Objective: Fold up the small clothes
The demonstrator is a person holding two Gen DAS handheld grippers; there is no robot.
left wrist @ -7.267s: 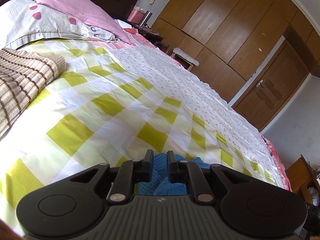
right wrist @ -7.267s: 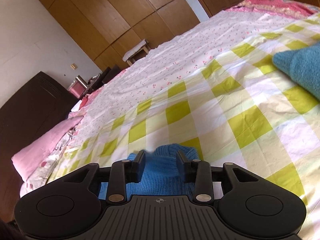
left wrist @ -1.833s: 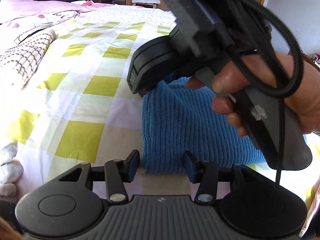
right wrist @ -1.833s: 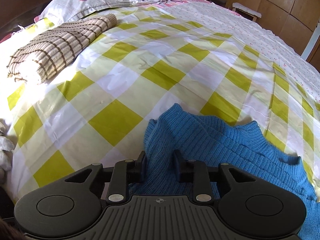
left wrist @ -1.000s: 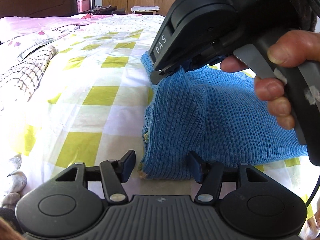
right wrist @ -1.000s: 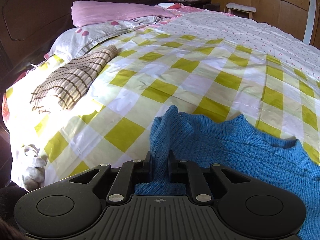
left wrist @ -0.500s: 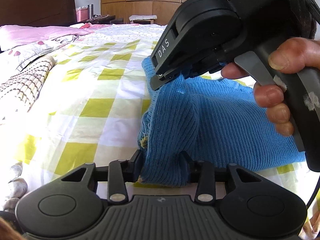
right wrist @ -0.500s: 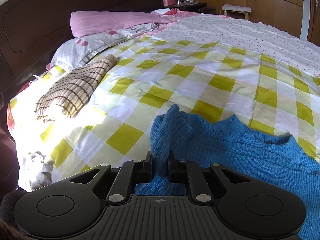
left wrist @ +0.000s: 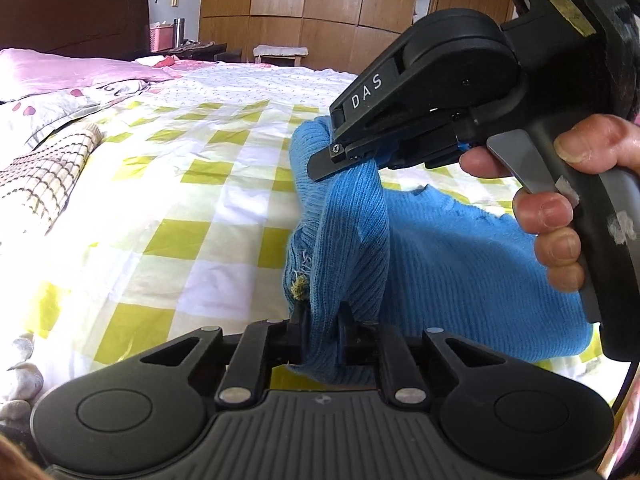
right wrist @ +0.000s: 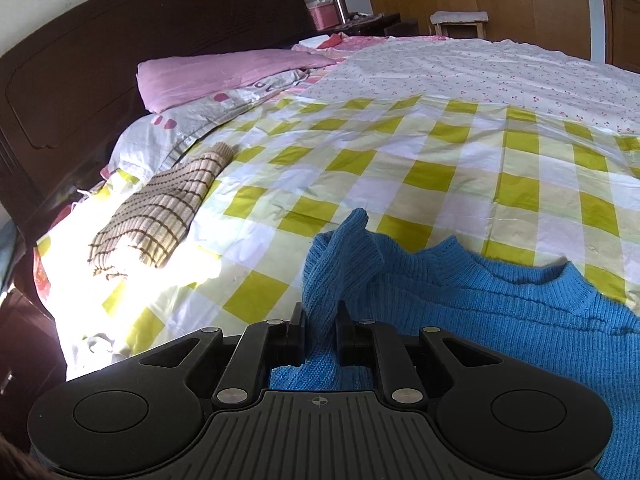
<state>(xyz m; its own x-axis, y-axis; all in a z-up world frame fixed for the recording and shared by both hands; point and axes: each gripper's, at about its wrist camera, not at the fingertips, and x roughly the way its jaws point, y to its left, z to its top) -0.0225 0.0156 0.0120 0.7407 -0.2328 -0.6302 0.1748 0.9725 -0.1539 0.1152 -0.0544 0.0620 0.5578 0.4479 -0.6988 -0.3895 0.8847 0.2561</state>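
A blue knitted sweater (left wrist: 460, 264) lies on the yellow-checked bedcover (left wrist: 208, 240). My left gripper (left wrist: 322, 316) grips its near left edge; the jaws are closing and the pads press a bunched fold of the knit. Further along the same edge, my right gripper (left wrist: 324, 168), held in a person's hand (left wrist: 560, 216), is shut on a raised corner and holds it above the bed. In the right wrist view the right gripper (right wrist: 320, 316) pinches that upright fold, and the sweater (right wrist: 500, 312) with its neckline spreads out to the right.
A folded brown-checked garment (right wrist: 160, 220) lies to the left near the bed's edge. Pink and patterned pillows (right wrist: 224, 72) rest against the dark headboard (right wrist: 80, 80). Wooden wardrobes (left wrist: 320, 0) and a small stool (right wrist: 460, 20) stand beyond the bed.
The left jaws have gone from wide open around the sweater's edge to closed on it. The right gripper has risen a little with the corner still held.
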